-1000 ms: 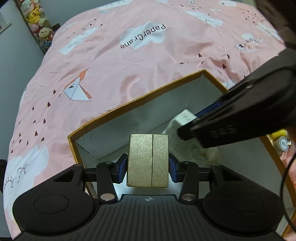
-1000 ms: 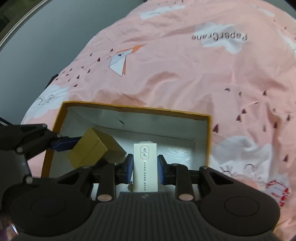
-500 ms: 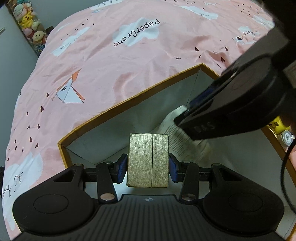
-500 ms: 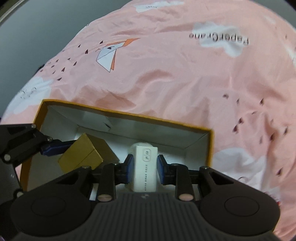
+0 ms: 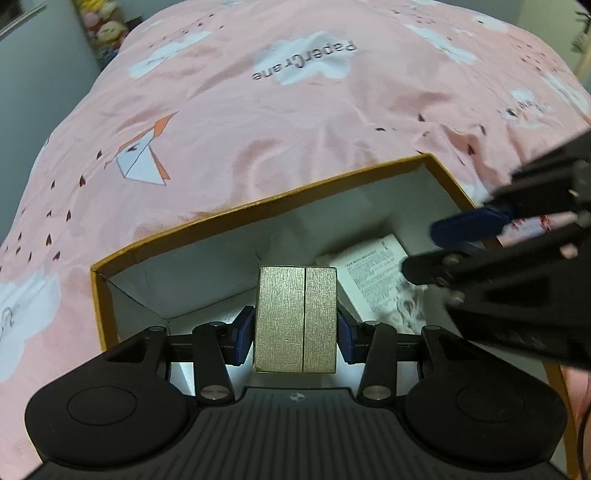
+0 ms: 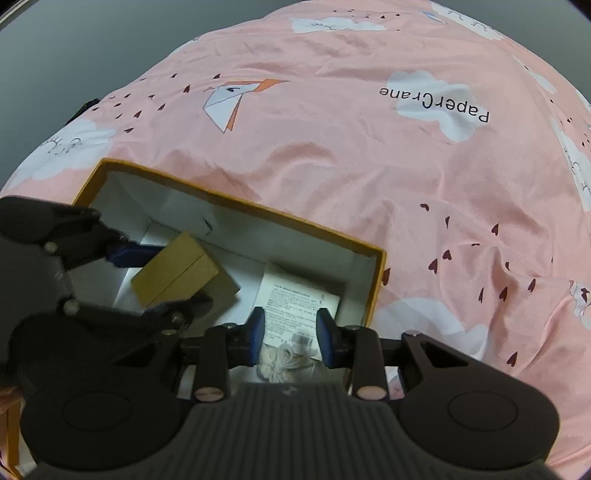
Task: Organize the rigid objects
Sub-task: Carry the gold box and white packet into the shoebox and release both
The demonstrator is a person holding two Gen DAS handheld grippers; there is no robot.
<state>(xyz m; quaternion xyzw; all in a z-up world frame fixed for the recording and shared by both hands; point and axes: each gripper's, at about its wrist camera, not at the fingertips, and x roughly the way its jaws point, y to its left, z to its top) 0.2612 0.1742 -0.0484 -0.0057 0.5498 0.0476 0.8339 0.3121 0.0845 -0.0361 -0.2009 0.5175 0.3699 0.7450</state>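
Observation:
An open orange-rimmed box (image 5: 207, 221) with a white inside lies on the pink bedspread; it also shows in the right wrist view (image 6: 376, 258). My left gripper (image 5: 295, 328) is shut on a gold box (image 5: 295, 317) and holds it inside the open box; the gold box also shows in the right wrist view (image 6: 177, 273). My right gripper (image 6: 291, 336) is open and empty, above a white printed box (image 6: 299, 306) that lies flat on the open box's floor. The white box also shows in the left wrist view (image 5: 373, 269).
The pink bedspread (image 5: 295, 129) with clouds and paper-crane prints surrounds the open box. Plush toys (image 5: 103, 26) stand at the far left beyond the bed. A grey wall (image 6: 92, 44) lies past the bed's edge.
My right gripper has opened and let go of the white box, which now lies flat in the open box. The right gripper has pulled back. My left gripper still holds the gold box.

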